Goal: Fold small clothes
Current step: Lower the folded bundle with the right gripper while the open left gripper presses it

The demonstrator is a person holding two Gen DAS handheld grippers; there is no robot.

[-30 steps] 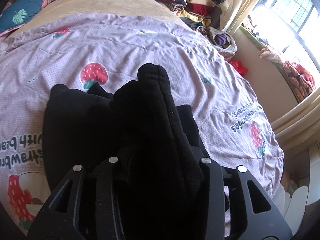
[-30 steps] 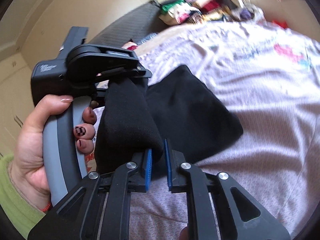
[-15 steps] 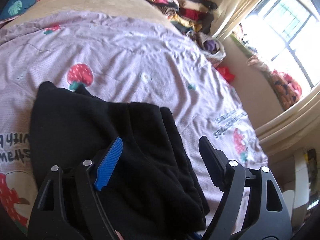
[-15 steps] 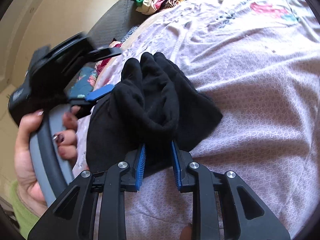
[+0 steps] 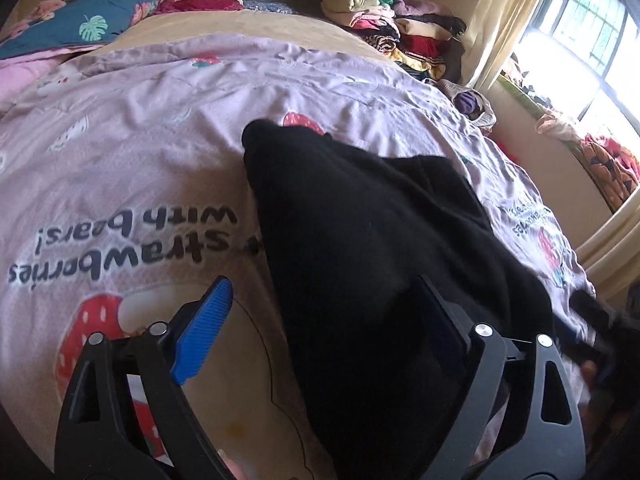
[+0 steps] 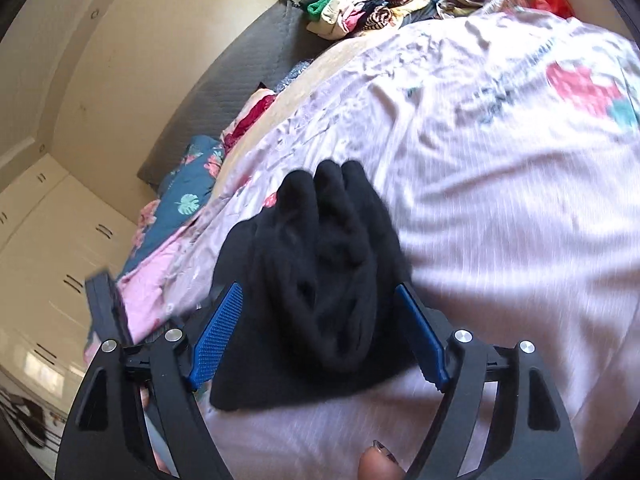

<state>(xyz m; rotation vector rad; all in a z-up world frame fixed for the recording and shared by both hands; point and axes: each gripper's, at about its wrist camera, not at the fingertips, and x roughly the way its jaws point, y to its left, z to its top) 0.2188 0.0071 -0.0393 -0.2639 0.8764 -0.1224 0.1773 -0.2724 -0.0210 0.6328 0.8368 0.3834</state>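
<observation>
Left wrist: black garment [image 5: 360,248] hides right finger's pad.

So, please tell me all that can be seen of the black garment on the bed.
The black garment is soft, fleece-like cloth, lying bunched on the lilac strawberry bedspread, with thick folds piled at one end. It lies between the pads of both tongs, left and right, whose jaws are opening; neither presses it.
</observation>
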